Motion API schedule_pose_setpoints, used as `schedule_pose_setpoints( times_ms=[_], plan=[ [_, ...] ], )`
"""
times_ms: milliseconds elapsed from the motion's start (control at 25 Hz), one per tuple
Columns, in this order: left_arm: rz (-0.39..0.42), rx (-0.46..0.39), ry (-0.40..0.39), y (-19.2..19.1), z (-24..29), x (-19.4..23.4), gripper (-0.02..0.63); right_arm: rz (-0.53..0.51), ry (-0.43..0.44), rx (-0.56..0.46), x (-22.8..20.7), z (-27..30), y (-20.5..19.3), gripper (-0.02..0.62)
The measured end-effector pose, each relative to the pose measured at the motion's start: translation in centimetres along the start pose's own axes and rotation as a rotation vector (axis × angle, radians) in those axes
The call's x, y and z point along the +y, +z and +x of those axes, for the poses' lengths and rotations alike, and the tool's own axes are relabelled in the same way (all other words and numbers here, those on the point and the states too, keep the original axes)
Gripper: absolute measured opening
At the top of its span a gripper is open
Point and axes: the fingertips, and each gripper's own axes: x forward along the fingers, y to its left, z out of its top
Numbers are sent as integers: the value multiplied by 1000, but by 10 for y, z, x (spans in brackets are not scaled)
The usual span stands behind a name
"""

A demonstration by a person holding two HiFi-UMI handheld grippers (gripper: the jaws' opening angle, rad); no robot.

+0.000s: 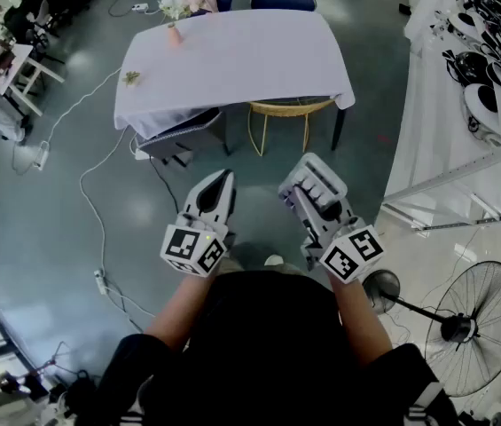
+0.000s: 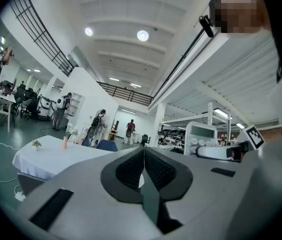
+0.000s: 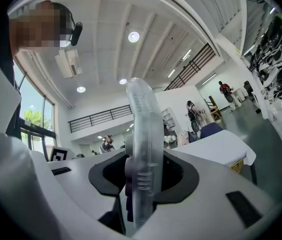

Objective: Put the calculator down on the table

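Claw on my right side (image 3: 141, 176) is clamped on the calculator (image 1: 314, 181), holding it in the air well apart from the table (image 1: 232, 60), I think for carrying it there, while my left claw (image 2: 143, 166) is closed on nothing.
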Motion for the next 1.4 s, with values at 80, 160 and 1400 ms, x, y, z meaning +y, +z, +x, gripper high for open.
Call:
schedule_pose_setpoints(
  times_ms=[80, 160, 1400],
  plan=[
    [6, -2, -4, -1, 3, -4, 6, -2, 7, -2, -2, -1, 1, 124],
    [8, -3, -9, -3, 4, -8, 6, 0, 13, -7, -3, -3, 1, 124],
    [57, 102, -103, 5, 208, 224, 6, 66, -115, 288, -179, 337, -21, 124]
  ],
)
